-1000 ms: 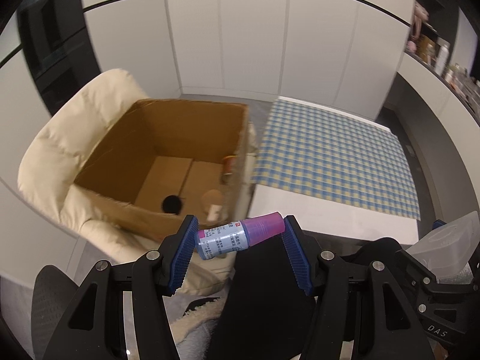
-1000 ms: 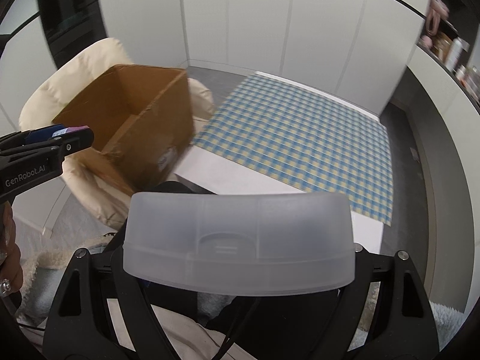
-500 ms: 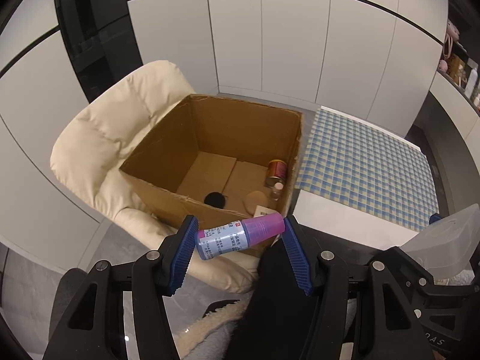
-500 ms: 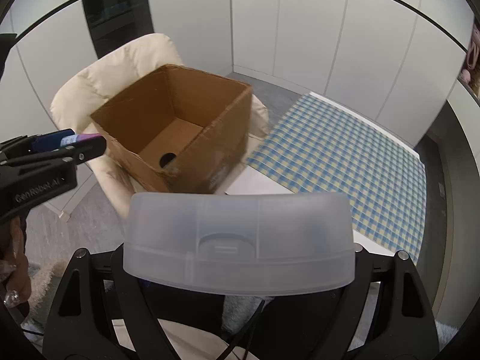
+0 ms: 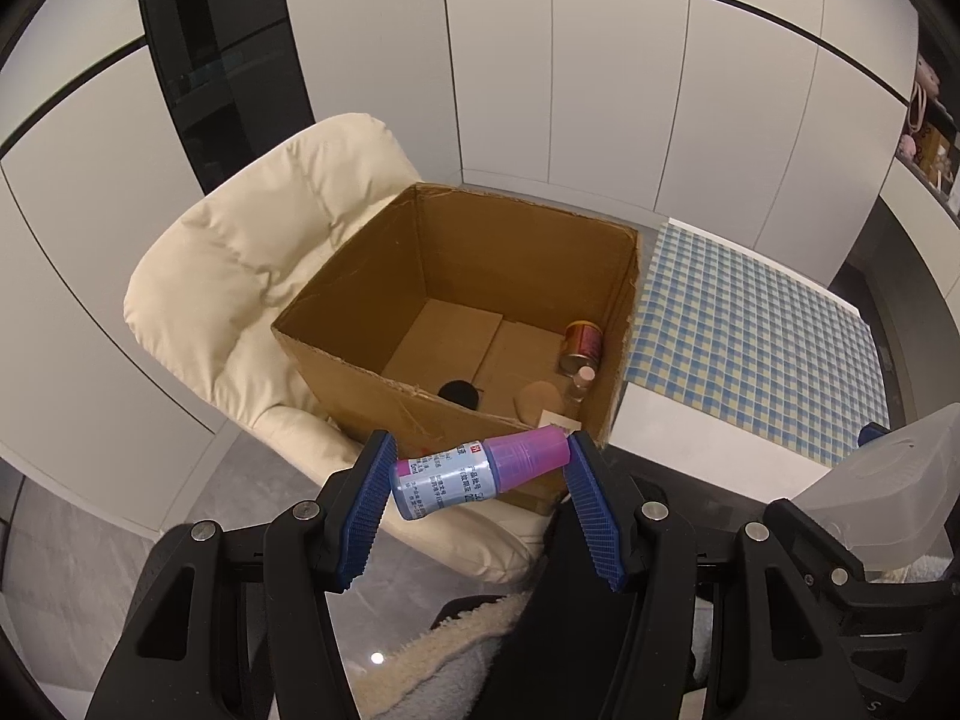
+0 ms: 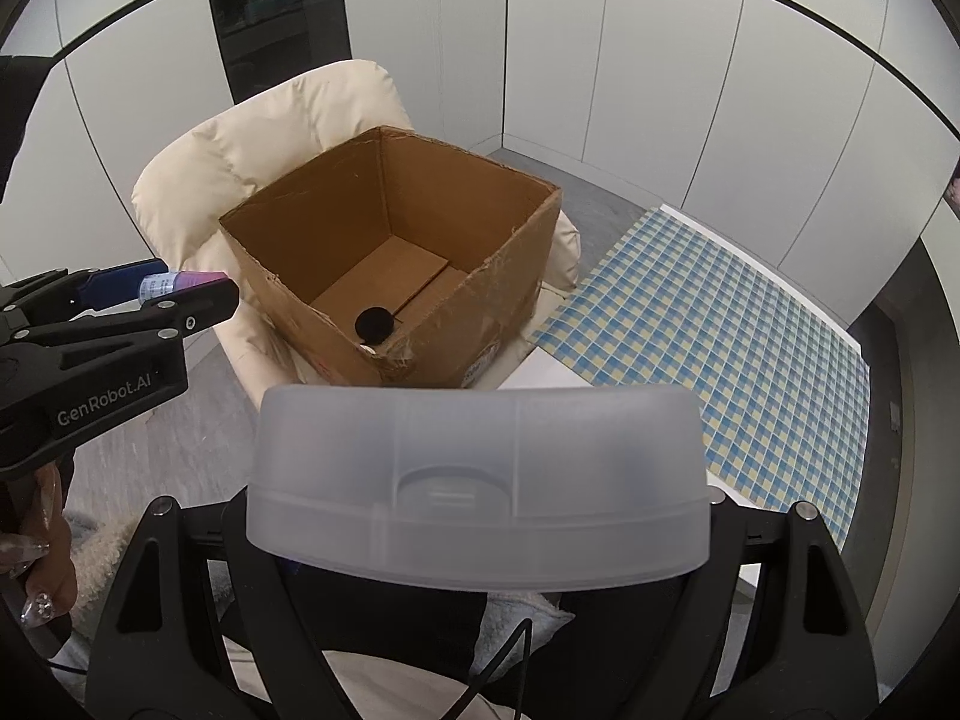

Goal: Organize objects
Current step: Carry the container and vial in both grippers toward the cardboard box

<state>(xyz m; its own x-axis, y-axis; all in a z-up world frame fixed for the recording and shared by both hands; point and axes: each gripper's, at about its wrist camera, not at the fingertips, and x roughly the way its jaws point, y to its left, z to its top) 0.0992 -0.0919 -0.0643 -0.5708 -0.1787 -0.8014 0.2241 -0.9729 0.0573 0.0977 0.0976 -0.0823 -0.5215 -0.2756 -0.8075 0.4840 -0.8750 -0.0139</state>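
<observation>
My left gripper (image 5: 480, 474) is shut on a small bottle (image 5: 474, 474) with a pink cap and a blue label, held crosswise between the blue pads just short of the near wall of an open cardboard box (image 5: 372, 294). In the right wrist view that gripper (image 6: 180, 291) and the bottle (image 6: 180, 281) show at the left. My right gripper (image 6: 480, 480) is shut on a frosted plastic case (image 6: 480, 480), which hides its fingertips; the case (image 5: 888, 498) shows at the lower right of the left wrist view. The box (image 6: 498, 294) lies ahead of it.
The box sits on a cream padded armchair (image 5: 240, 264). Inside lie a brown can (image 5: 581, 348), a small bottle (image 5: 581, 384), a tan round pad (image 5: 540, 401) and a black round thing (image 5: 457, 390). A blue-and-yellow checked cloth (image 5: 750, 336) covers a white table at the right.
Both grippers have swung left toward the box, which now lies more centred and larger in both views. Each still holds its object the same way.
</observation>
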